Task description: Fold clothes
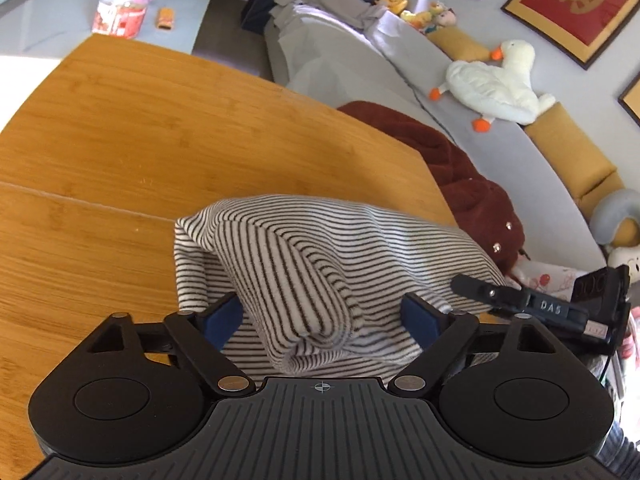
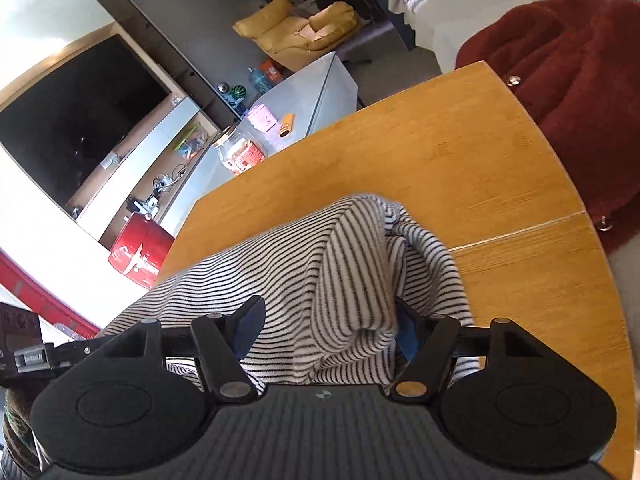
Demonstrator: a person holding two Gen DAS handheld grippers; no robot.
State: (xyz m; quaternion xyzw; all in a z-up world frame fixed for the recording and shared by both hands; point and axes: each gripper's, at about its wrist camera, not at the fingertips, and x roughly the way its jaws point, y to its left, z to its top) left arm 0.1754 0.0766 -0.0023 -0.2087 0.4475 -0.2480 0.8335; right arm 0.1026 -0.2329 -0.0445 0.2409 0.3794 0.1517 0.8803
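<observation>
Fabric looked soft and floppy: striped shirt [image 1: 304, 264] sat bunched on the wooden table [image 1: 120, 128], left gripper [image 1: 320, 320] spread around a fold, right gripper's [image 2: 324, 332] grip unclear, so probably grab the hem edges.

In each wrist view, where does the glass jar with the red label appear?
Left wrist view: glass jar at upper left, on the grey table beyond the wooden table.
Right wrist view: jar left of centre, just past the wooden table's far edge.
Shared landmark: striped garment.
</observation>
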